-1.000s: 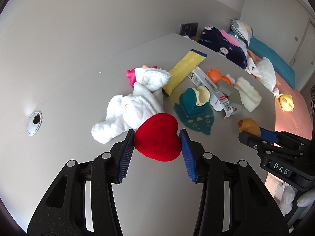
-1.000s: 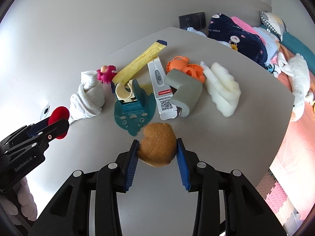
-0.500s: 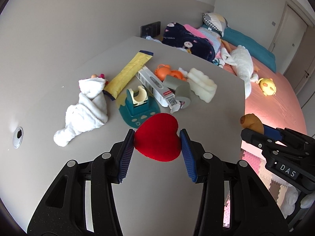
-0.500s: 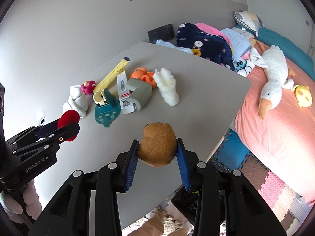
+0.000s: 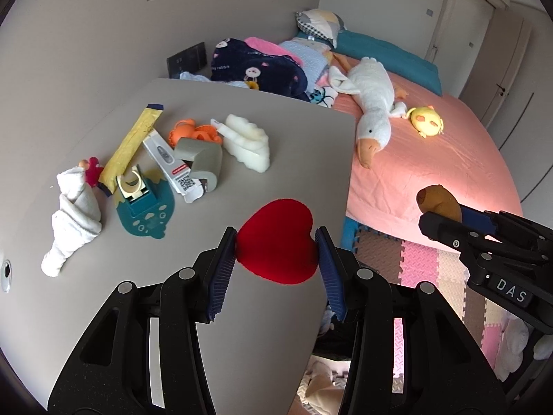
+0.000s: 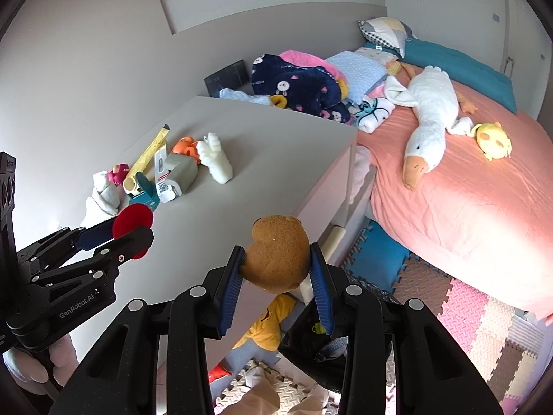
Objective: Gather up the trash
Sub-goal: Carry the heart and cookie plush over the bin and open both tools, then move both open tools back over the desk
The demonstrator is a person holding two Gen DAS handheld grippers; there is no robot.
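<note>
My left gripper [image 5: 276,242] is shut on a red plush heart [image 5: 276,242], held above the front right corner of the grey table [image 5: 293,145]. My right gripper [image 6: 278,259] is shut on a brown heart-shaped plush [image 6: 278,252], held past the table's edge over the floor. In the left wrist view the right gripper [image 5: 446,214] shows at the right with the brown plush [image 5: 437,200]. In the right wrist view the left gripper [image 6: 134,228] shows at the left with the red heart [image 6: 133,218]. A black bag [image 6: 311,339] lies on the floor under the brown plush.
On the table lie a white towel [image 5: 74,218], a teal holder [image 5: 143,207], a yellow packet [image 5: 133,141], a white box [image 5: 169,164], a grey foam piece [image 5: 202,162], an orange toy [image 5: 193,131] and a white sponge [image 5: 247,141]. A pink bed [image 6: 466,190] with a plush goose [image 6: 427,128] stands right.
Both grippers have drawn back from the pile toward the table's right edge, each still holding its plush. The pile now looks farther off and the bed and floor mats have come into view.
</note>
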